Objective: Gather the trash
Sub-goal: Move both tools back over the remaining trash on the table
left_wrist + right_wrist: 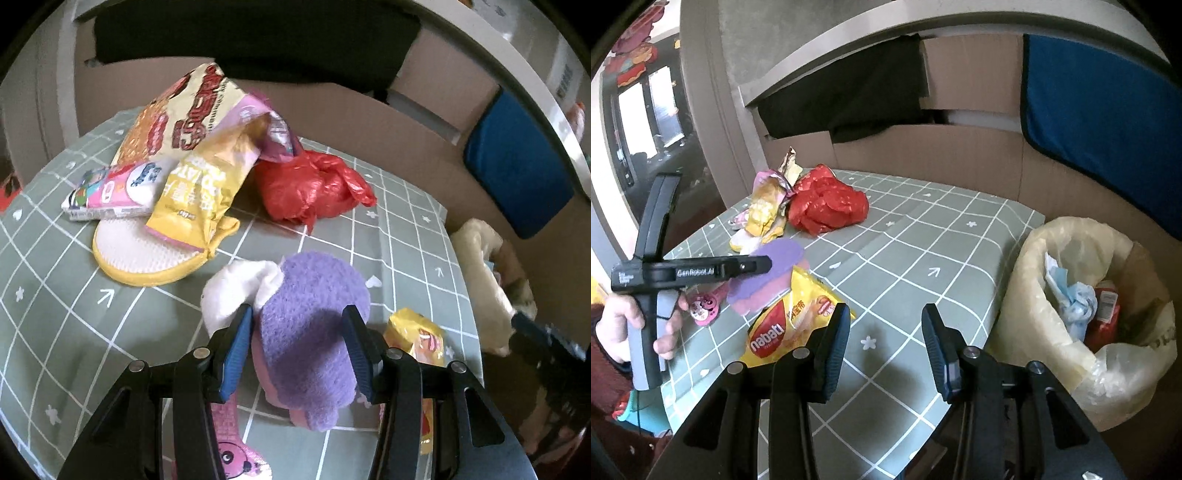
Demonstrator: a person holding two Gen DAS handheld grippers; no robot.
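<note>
My left gripper (pixel 299 347) stands open low over the table, its blue pads either side of a fuzzy purple pad with a pink underside (pixel 314 332); I see no pad pressing on it. From the right wrist view the left gripper (pixel 764 264) hovers over the same purple pad (pixel 783 254). A white cloth (pixel 229 291) lies against it. My right gripper (pixel 886 332) is open and empty above the green gridded tablecloth (pixel 923 240), just right of a yellow wafer packet (pixel 786 325). A crumpled red plastic bag (pixel 314 188) and several snack bags (pixel 184 122) lie further back.
A lined trash bin (pixel 1027 266) stands off the table's right edge, holding blue-white paper and a red wrapper. A tissue pack (pixel 110 192), a yellow-rimmed white mesh pad (pixel 144 254) and a pink cartoon packet (pixel 232 454) lie on the cloth. Cardboard walls (pixel 960 155) close the back.
</note>
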